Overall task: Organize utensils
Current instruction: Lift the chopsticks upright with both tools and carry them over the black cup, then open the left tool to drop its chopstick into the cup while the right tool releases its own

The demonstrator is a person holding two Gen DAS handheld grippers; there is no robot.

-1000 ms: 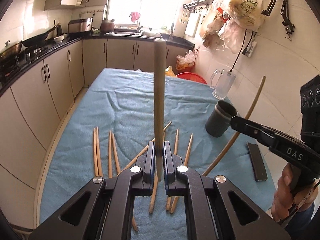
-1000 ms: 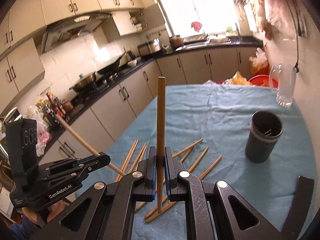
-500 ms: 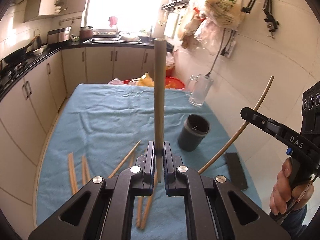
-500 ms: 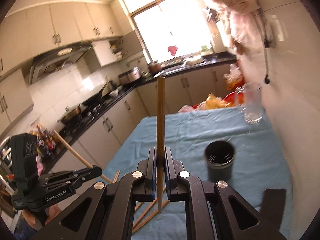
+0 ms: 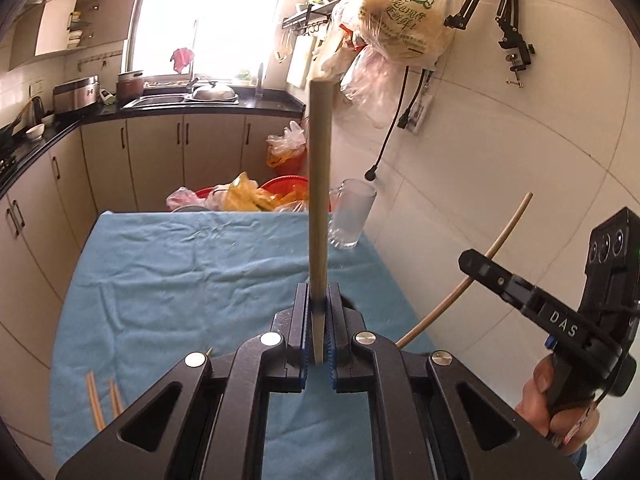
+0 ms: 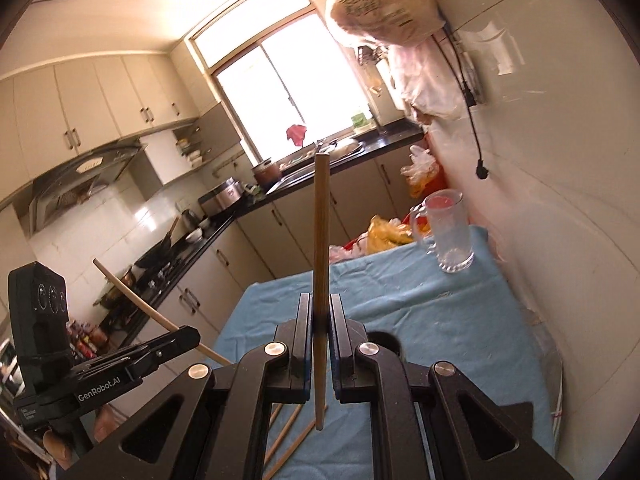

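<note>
Lifting clear of the blue cloth [image 5: 168,280], left gripper [image 5: 318,332] and right gripper [image 6: 318,336] each clamped tight on one chopstick, loose chopsticks [image 5: 102,400] now lower, dark holder [image 6: 384,340] near, likely next.

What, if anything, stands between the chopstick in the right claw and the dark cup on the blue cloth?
Nothing visible does. The right claw is shut on the chopstick, and the dark cup shows just beyond its fingers, mostly hidden by them. The glass mug stands farther back.
</note>
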